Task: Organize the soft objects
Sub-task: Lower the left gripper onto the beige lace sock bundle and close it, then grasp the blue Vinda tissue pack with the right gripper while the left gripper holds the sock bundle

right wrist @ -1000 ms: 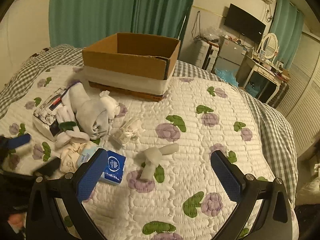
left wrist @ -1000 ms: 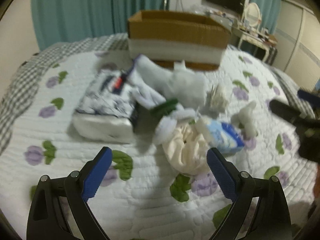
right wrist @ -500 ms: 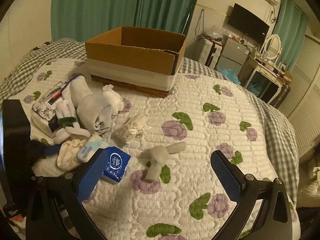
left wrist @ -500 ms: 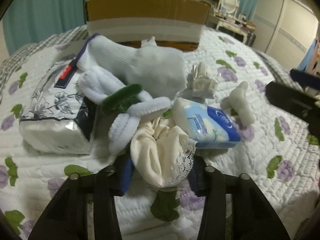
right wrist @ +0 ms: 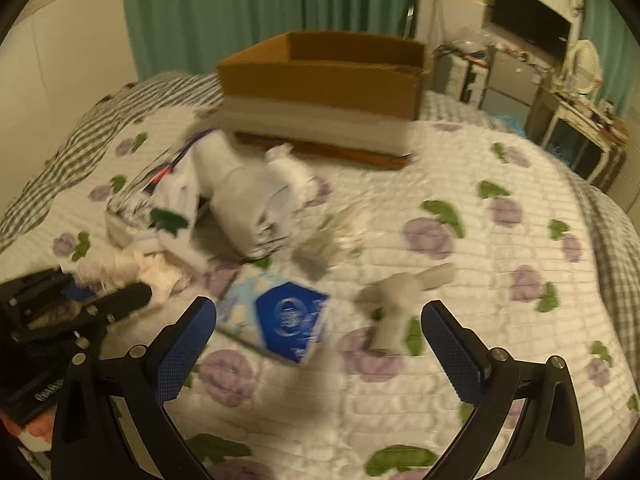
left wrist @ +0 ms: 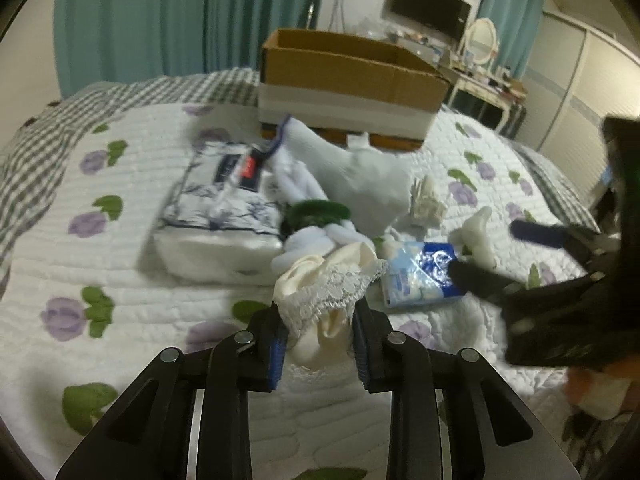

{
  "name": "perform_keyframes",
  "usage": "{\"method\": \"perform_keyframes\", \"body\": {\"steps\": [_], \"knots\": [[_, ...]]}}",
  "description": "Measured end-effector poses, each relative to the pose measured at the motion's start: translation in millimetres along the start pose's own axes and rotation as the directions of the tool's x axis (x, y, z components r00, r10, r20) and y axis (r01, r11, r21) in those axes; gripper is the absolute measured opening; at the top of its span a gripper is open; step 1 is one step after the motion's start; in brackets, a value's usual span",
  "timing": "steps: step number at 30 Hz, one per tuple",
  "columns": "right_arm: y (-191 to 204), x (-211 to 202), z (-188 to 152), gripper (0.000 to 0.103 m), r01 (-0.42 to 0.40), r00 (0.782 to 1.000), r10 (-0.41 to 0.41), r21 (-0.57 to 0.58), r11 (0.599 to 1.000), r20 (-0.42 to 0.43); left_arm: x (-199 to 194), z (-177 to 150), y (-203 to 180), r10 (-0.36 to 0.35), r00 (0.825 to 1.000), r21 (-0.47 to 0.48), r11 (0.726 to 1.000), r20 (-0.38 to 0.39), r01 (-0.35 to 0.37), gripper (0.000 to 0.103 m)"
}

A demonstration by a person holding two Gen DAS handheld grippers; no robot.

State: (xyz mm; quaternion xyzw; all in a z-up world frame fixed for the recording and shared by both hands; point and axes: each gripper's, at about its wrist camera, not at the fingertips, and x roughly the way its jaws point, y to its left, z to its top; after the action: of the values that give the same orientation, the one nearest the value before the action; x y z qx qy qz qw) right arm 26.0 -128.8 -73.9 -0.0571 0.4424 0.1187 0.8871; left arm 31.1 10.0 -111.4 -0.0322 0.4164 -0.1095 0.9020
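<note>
My left gripper (left wrist: 318,340) is shut on a cream lace-trimmed cloth (left wrist: 326,292), lifted a little off the quilt. My right gripper (right wrist: 320,344) is open and empty, low over a blue tissue pack (right wrist: 280,316) and a rolled white sock (right wrist: 400,300). The right gripper also shows in the left wrist view (left wrist: 500,252), next to the tissue pack (left wrist: 420,280). A grey-white sock (left wrist: 360,176), a green-banded white sock bundle (left wrist: 316,220) and a flat tissue package (left wrist: 220,208) lie in a heap. An open cardboard box (left wrist: 344,80) stands behind them.
The quilted floral bedspread (right wrist: 480,240) carries everything. A small crumpled white item (left wrist: 428,200) lies right of the heap. A dresser with mirror (right wrist: 580,80) and a TV stand are beyond the bed's right side. Green curtains hang behind the box.
My left gripper closed on the cream cloth and pulled it back and up from the heap. My right gripper moved forward and down towards the tissue pack, still open.
</note>
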Motion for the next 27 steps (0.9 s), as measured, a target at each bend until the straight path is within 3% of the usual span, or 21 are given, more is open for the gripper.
{"method": "perform_keyframes", "body": {"steps": [11,13,15,21,27], "knots": [[24,62,-1,0.103,-0.025,0.989,0.016,-0.06,0.998,-0.149,-16,2,3,0.009,0.999,0.007,1.0,0.052,-0.01,0.027],[26,66,-2,0.084,-0.043,0.987,0.032,-0.064,0.997,-0.16,-18,4,2,0.012,0.998,0.01,1.0,0.058,-0.013,0.027],[28,68,-3,0.084,-0.054,0.985,0.043,-0.068,0.996,-0.165,-20,4,2,0.014,0.998,0.013,1.0,0.066,-0.015,0.027],[25,31,-2,0.084,-0.054,0.997,0.05,-0.061,0.997,-0.063,-40,16,-4,-0.014,0.994,0.019,1.0,0.11,0.012,0.027],[16,-29,26,0.084,-0.048,0.995,0.053,-0.057,0.997,0.087,-67,57,-12,0.006,0.979,0.058,0.998,0.204,-0.018,0.027]]}}
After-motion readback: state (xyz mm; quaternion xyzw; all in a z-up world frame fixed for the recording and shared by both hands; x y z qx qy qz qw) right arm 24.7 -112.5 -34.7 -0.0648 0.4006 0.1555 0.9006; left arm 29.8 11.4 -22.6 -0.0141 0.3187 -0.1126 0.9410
